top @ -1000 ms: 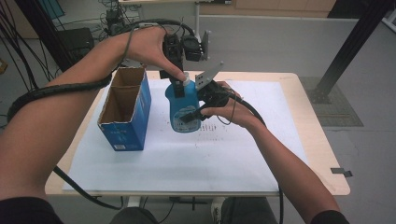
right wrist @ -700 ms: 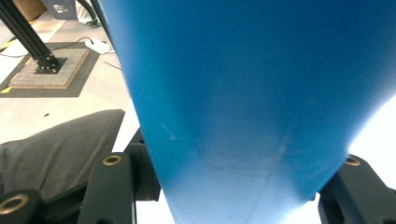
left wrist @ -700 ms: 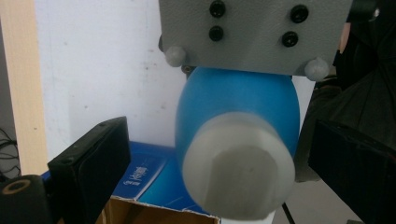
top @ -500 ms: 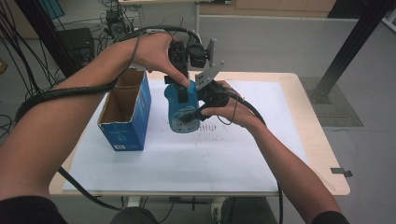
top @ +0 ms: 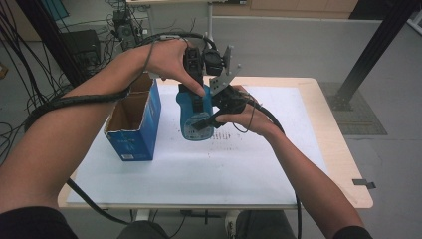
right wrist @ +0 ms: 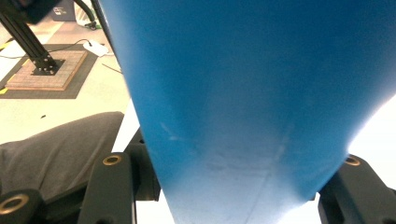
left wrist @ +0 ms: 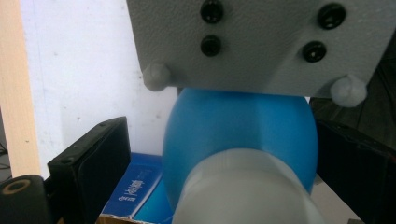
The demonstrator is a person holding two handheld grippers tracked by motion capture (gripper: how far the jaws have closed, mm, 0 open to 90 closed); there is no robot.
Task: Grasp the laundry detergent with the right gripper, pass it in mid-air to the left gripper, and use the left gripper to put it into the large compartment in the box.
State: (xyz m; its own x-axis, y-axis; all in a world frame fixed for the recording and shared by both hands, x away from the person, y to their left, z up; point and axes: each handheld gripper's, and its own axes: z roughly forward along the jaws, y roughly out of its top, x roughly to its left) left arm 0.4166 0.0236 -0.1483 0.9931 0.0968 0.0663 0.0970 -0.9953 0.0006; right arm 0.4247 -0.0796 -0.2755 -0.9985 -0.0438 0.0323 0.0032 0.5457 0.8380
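A blue bottle (top: 191, 119) with a white cap (left wrist: 247, 196) hangs upright above the white table sheet, near the middle. My right gripper (top: 205, 121) comes in from the right and is shut on the bottle's lower body (right wrist: 243, 93), one jaw on each side. My left gripper (top: 199, 92) points down over the bottle's top. In the left gripper view the cap lies between its jaws (left wrist: 224, 135), and the left jaw stands clear of it with a gap showing. The grey plate (left wrist: 261, 42) of the right gripper covers the far part of that view.
An open blue cardboard box (top: 134, 124) stands upright on the sheet just left of the bottle, its top flaps raised. The wooden table (top: 323, 114) carries the white sheet. Cables trail from both hands, and a black post rises at the far right.
The left hand has shifted slightly over the bottle's top. The bottle and the right hand keep their place.
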